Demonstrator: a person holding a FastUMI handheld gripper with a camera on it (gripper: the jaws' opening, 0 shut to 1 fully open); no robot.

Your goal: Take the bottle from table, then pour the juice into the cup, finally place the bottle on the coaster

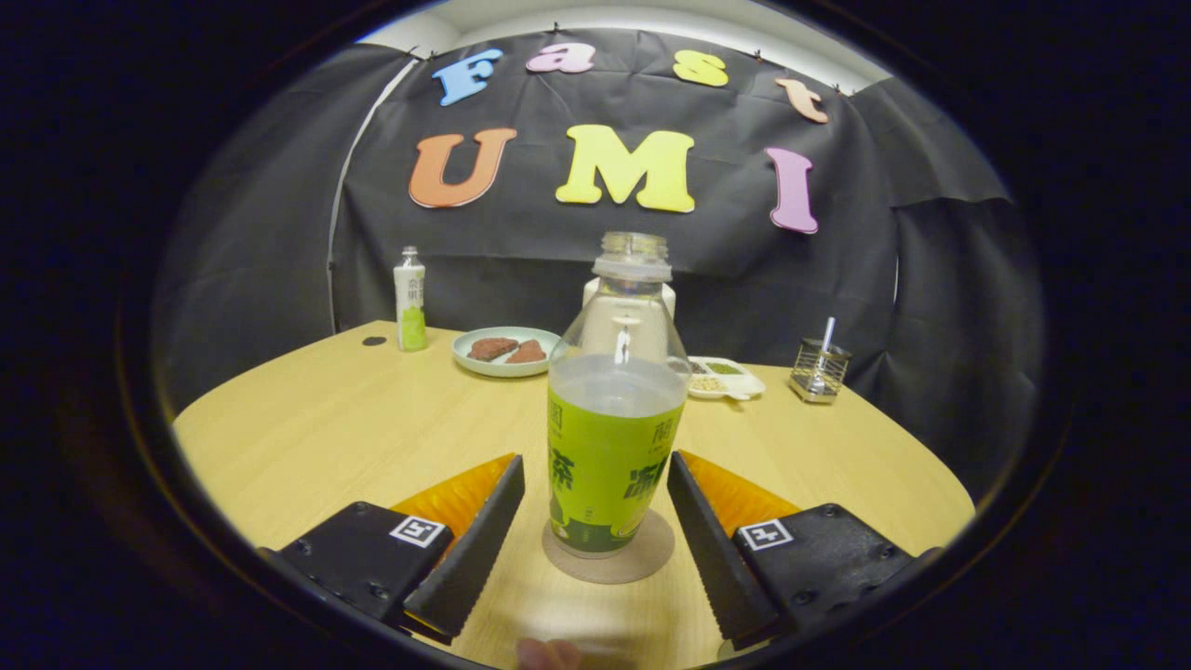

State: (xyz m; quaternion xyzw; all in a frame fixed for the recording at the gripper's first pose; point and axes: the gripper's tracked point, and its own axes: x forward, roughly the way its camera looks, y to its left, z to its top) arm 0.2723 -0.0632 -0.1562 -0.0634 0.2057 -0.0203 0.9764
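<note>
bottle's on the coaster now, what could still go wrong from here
The bottle has no cap and holds liquid, so a knock would likely spill it. The gripper is open with a finger close on each side of the bottle; pulling back crookedly could clip it. The bottle nearly covers the coaster, leaving little margin before it tips off the edge.

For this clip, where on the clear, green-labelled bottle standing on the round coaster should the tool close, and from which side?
Grip the clear plastic bottle with the green label across its straight labelled lower body, coming in level from the near side. It stands upright and uncapped on the round brown coaster, and above the label it tapers to a narrow neck. The tool is open, a finger either side, neither touching it.
</note>
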